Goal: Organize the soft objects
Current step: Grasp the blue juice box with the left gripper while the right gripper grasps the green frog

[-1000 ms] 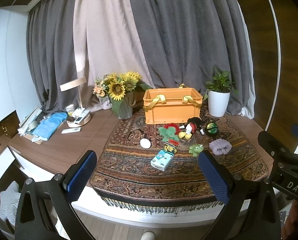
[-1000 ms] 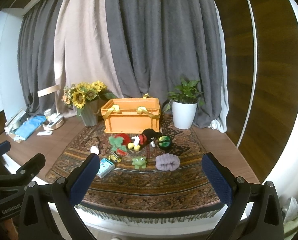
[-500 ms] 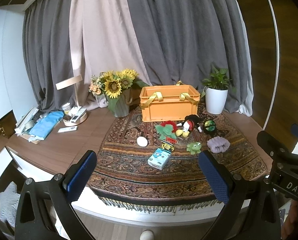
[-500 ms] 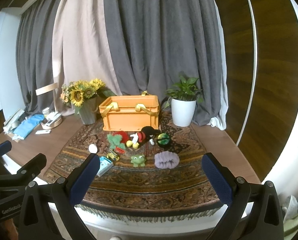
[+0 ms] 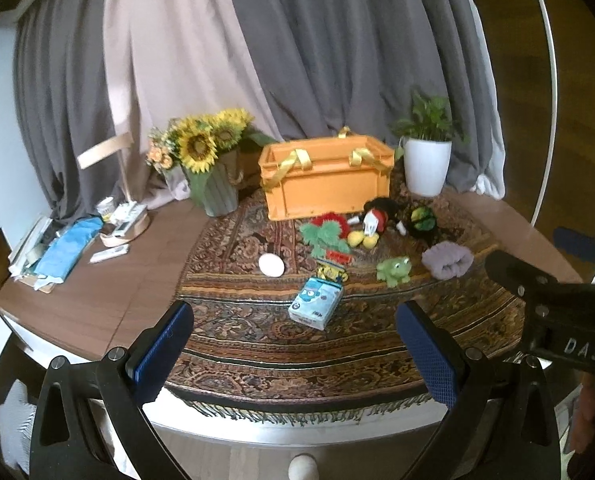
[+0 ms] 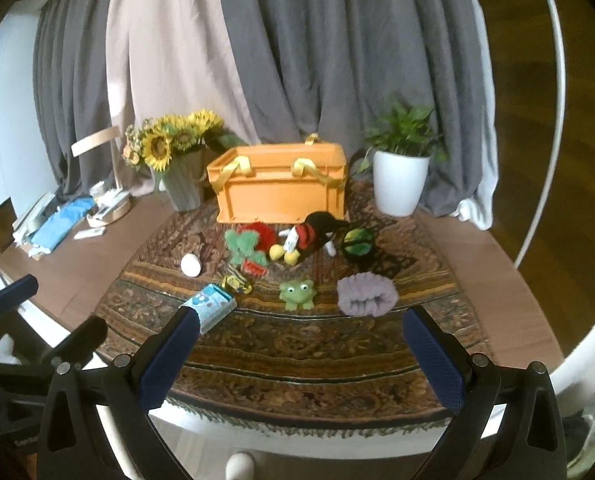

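Observation:
An orange crate [image 5: 324,182] [image 6: 281,184] with yellow handles stands at the back of a patterned rug [image 5: 337,344] [image 6: 317,344]. In front of it lie a green and red plush [image 6: 246,245], a black, red and yellow plush [image 6: 309,237], a green-black ball [image 6: 357,242], a green frog [image 5: 395,270] [image 6: 297,294], a purple fuzzy roll [image 5: 448,259] [image 6: 366,294], a white egg [image 5: 271,265] [image 6: 190,265] and a light blue box [image 5: 316,301] [image 6: 213,306]. My left gripper [image 5: 297,354] and right gripper [image 6: 297,354] hang open over the rug's near edge, both empty.
A vase of sunflowers [image 5: 207,160] stands left of the crate, a white potted plant [image 5: 427,160] right of it. Blue cloth, papers and a lamp base [image 5: 125,224] clutter the wooden table's left side. Grey curtains hang behind. The right gripper's body [image 5: 553,304] shows at the left view's right edge.
Both grippers have moved forward toward the table; the objects look larger and closer. Nothing on the rug has shifted.

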{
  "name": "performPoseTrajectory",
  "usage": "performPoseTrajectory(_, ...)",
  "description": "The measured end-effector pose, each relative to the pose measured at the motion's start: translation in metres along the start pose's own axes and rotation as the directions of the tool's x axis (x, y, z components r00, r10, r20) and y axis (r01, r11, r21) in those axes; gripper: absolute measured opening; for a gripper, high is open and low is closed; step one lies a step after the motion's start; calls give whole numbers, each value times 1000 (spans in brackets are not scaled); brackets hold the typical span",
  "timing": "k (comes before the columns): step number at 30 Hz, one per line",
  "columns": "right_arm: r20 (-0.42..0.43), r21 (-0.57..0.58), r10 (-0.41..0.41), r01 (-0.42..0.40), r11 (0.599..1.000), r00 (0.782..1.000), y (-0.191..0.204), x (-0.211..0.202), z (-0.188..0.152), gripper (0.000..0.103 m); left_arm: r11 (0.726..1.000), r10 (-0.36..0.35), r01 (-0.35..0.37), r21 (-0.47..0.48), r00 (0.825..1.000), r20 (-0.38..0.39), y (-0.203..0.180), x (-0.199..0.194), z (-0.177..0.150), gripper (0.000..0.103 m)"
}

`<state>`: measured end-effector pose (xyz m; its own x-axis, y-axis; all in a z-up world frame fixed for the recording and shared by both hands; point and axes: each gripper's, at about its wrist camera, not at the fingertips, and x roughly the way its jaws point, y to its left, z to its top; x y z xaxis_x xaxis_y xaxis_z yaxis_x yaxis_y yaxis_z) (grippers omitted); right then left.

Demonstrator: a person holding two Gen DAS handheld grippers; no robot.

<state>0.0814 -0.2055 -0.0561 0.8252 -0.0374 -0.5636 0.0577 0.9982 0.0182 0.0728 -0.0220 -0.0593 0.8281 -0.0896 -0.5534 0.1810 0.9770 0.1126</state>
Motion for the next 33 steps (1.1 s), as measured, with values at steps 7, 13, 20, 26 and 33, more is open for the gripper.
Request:
performPoseTrajectory(7,-76,-6,7,-7,1000,997,10,58,8,102,998,-63,64,7,994,-89,10,60,2,103)
performPoseTrajectory(13,-161,-6,-6,5,1000,987,17,109,12,97,991,-108,118,56,982,-154,15,118,4,100)
performPoseTrajectory(20,-231,-3,-33,33,999,972,19,155,13,88,970,-193,220,102,956,-222,13,166,1,96)
performPoseTrajectory(26,-278,-17,-17,12,1000,961,14,185,9,81,967,-203,236,97,943,-265,9,195,-4,91)
performPoseTrajectory(33,-331,-28,43,-56,998,943,11,220,0,75,972,-208,231,30,920,-333,4,221,-18,80)
